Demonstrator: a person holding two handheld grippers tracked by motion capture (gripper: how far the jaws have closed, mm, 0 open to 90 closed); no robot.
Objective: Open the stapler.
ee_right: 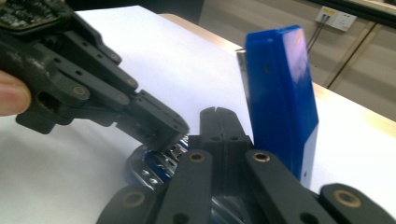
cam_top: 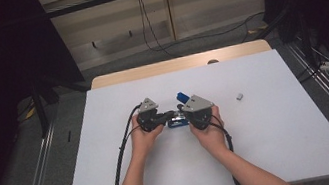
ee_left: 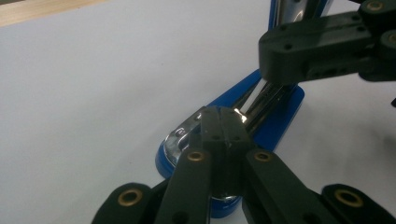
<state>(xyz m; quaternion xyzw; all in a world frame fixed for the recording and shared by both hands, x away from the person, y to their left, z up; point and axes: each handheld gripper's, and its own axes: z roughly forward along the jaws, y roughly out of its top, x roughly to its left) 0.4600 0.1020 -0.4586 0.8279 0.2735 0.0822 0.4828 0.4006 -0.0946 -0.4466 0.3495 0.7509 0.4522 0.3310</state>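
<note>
Two grippers at work on one blue stapler [cam_top: 177, 119] near the middle of the white table [cam_top: 282, 143], a little toward its far edge. Left gripper [cam_top: 169, 115] reaching in from the left — jaws pressed together with no gap in the left gripper view, set on the shiny metal strip [ee_left: 187, 130] at the near end of the stapler's blue base [ee_left: 275, 126]; whether anything is truly pinched there cannot be told. Right gripper [cam_top: 188, 119] coming in from the right, jaws likewise together in the right gripper view, tips down at the base beside the raised blue top arm [ee_right: 280, 93] of the stapler, which stands swung up and open, nearly upright. Left gripper's closed black jaws seen in the right gripper view just above the metal staple channel [ee_right: 154, 170]. Both grippers close together, almost touching over the stapler, each held in a hand [cam_top: 145, 137] entering from the near edge. Small grey object [cam_top: 239, 96] lying apart, to the right of the stapler toward the right edge — too small to identify.
</note>
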